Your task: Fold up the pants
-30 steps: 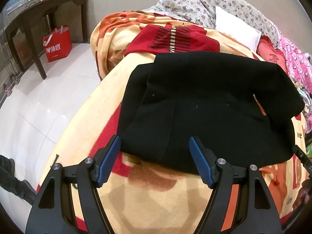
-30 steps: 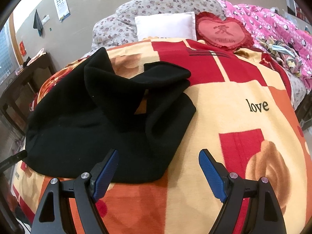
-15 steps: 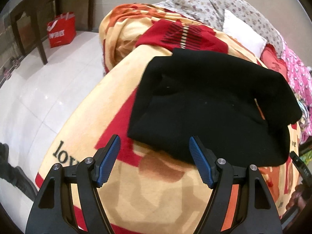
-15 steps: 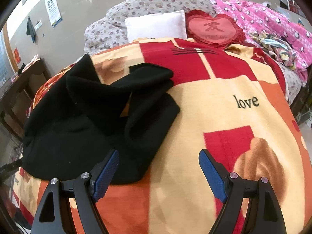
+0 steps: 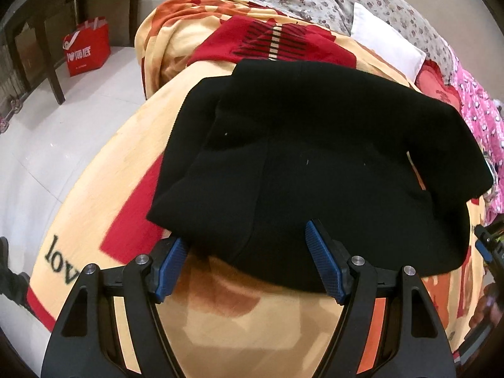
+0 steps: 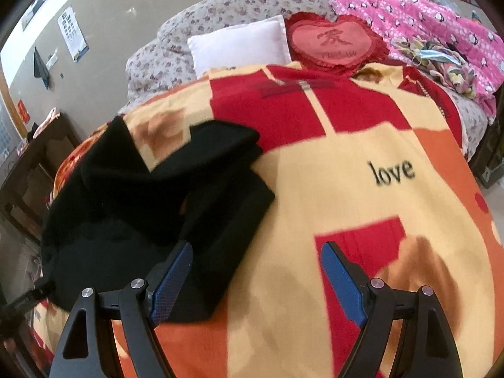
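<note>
Black pants [image 5: 315, 163] lie folded in loose layers on a yellow, red and orange blanket [image 5: 252, 321] on a bed. In the right wrist view the pants [image 6: 151, 214] lie at the left, with a folded leg end on top. My left gripper [image 5: 249, 267] is open and empty, its blue pads astride the pants' near edge. My right gripper [image 6: 258, 280] is open and empty, its left pad over the pants' near right corner, its right pad over bare blanket.
A white pillow [image 6: 239, 44], a red heart cushion [image 6: 334, 42] and a pink quilt [image 6: 441, 22] lie at the head of the bed. A dark wooden table [image 5: 47, 9] and a red bag [image 5: 86, 50] stand on the white floor at the left.
The left gripper has moved in closer, so the pants' near edge lies between its pads again. The right gripper has shifted right and nearer to the pants' corner. Both stayed open.
</note>
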Demonstrator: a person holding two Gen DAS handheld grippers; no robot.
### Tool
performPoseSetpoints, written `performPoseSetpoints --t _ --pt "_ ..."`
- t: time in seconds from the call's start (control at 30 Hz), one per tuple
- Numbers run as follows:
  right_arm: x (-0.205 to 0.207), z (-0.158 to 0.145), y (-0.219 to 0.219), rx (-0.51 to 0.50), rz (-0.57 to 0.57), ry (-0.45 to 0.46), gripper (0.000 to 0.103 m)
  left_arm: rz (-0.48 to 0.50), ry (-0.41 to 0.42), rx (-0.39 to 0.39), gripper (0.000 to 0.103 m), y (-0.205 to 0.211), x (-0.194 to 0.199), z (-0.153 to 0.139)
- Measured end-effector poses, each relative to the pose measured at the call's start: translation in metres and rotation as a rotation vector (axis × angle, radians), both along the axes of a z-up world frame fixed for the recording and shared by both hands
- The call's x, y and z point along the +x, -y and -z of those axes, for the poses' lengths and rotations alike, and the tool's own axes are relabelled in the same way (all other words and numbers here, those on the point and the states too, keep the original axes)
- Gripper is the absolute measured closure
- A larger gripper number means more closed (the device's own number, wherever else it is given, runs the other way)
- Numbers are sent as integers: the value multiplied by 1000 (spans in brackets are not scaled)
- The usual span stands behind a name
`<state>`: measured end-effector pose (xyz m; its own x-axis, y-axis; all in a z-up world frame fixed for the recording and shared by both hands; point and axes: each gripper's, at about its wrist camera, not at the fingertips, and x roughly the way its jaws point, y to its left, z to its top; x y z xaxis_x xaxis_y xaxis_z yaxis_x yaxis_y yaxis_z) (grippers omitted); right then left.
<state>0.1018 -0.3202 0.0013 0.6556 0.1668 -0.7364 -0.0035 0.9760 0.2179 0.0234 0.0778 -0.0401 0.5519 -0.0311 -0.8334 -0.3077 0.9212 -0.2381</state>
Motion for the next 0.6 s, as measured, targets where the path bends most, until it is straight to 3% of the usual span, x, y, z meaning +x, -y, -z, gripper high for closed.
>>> performPoseSetpoints --t 0.13,0.23,0.3,0.37,0.43,0.53,0.6 --pt "31 6 -13 -55 -15 -52 61 5 -5 8 30 1 7 1" --pt "56 17 -12 10 -5 -83 64 8 -5 14 30 1 10 2" --pt "72 26 -7 62 2 -102 71 9 -5 25 30 2 11 2" --pt "81 30 0 129 1 -102 97 12 -6 38 30 4 11 2" --pt "75 24 13 178 31 -67 100 14 -7 46 30 5 12 3" --pt "51 6 30 152 66 11 101 14 -7 51 30 5 12 3" --pt "42 2 34 156 41 14 101 13 -7 49 30 5 12 3"
